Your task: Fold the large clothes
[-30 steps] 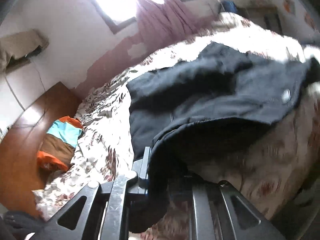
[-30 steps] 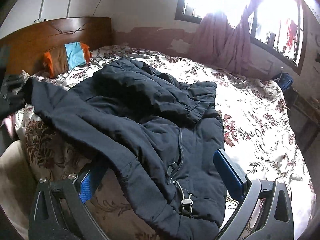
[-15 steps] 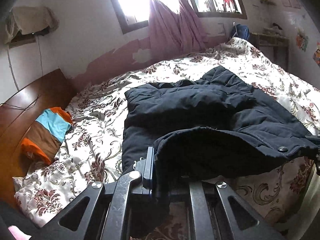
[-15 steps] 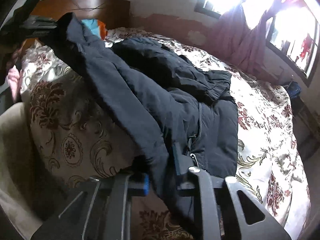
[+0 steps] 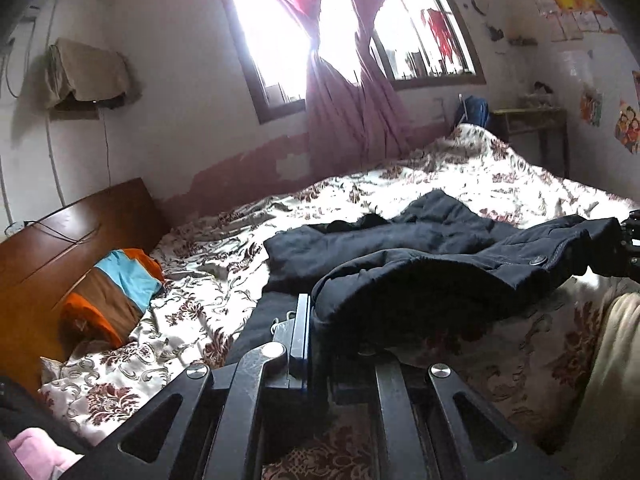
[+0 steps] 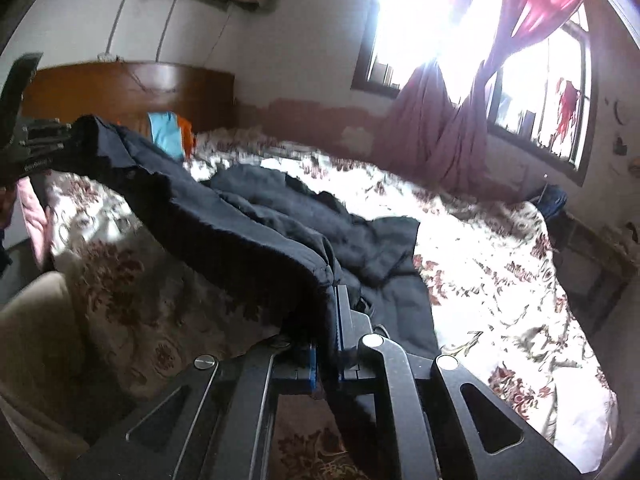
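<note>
A large dark navy padded jacket (image 5: 420,248) lies on the flowered bed cover, its near hem lifted off the bed. My left gripper (image 5: 320,320) is shut on one end of that hem. My right gripper (image 6: 326,320) is shut on the other end of the hem (image 6: 240,240). The hem hangs stretched between the two. The right gripper also shows at the far right of the left wrist view (image 5: 630,236), and the left gripper shows at the far left of the right wrist view (image 6: 36,140). The rest of the jacket (image 6: 320,216) lies crumpled on the bed.
The bed (image 5: 500,176) has a white cover with dark red flowers. A wooden headboard (image 5: 60,232) and an orange, brown and blue pillow (image 5: 116,284) are at its head. Pink curtains (image 5: 352,100) hang at the window. A small table (image 5: 532,120) stands in the corner.
My right gripper was open around the hem and has shut on it. Both grippers have lifted the near hem up and pulled it taut between them.
</note>
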The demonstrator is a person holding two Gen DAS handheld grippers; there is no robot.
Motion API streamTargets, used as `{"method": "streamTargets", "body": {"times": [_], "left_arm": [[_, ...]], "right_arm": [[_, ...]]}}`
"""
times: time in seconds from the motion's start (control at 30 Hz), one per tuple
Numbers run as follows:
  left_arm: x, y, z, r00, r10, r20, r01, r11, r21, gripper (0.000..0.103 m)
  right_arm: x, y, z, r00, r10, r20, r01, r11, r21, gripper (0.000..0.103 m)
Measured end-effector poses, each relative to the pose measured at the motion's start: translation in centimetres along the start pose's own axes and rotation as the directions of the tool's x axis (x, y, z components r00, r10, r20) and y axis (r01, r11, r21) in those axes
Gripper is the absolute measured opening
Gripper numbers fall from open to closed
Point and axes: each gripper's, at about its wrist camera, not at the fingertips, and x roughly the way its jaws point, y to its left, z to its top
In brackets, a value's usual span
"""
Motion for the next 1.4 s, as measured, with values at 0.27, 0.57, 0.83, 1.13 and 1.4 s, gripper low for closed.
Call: {"method": "streamTargets", "body": {"times": [0.27,0.57,0.83,1.13,1.4], "left_arm": [[-4.7,0.9,3.3,0.996,0.009,0.083,-0.01,1.0,0.006,0.007],[-1.5,1.4,9.6,0.99,0.018,0.139,-0.031,0.996,0.089,0.007],[8.4,1.5,13.3,0.996,0.027,0.088,-0.034,0.996,0.085,0.007],[19.7,1.4,14.8,0.998,0.062,-0.002,-0.062,0.997,0.049,0.007],[29.3,2.3,13.9,0.989,0.026,-0.144,-0.024,1.0,0.016,0.007]], "right_arm": [[-4.0,-1.2,4.5,0.993,-0.024,0.119,0.026,1.0,-0.008,0.005],[2.8,-4.7,11.7,0.977,-0.156,0.147,0.169,0.982,-0.082,0.004],[13.3,-6.9,15.9,0.981,-0.181,0.075,0.188,0.977,-0.097,0.004],[24.8,-7.4,18.1,0.977,-0.212,0.006,0.211,0.968,-0.134,0.004],[34.9,-7.1,17.6,0.967,-0.228,-0.112,0.215,0.969,-0.121,0.004]]}}
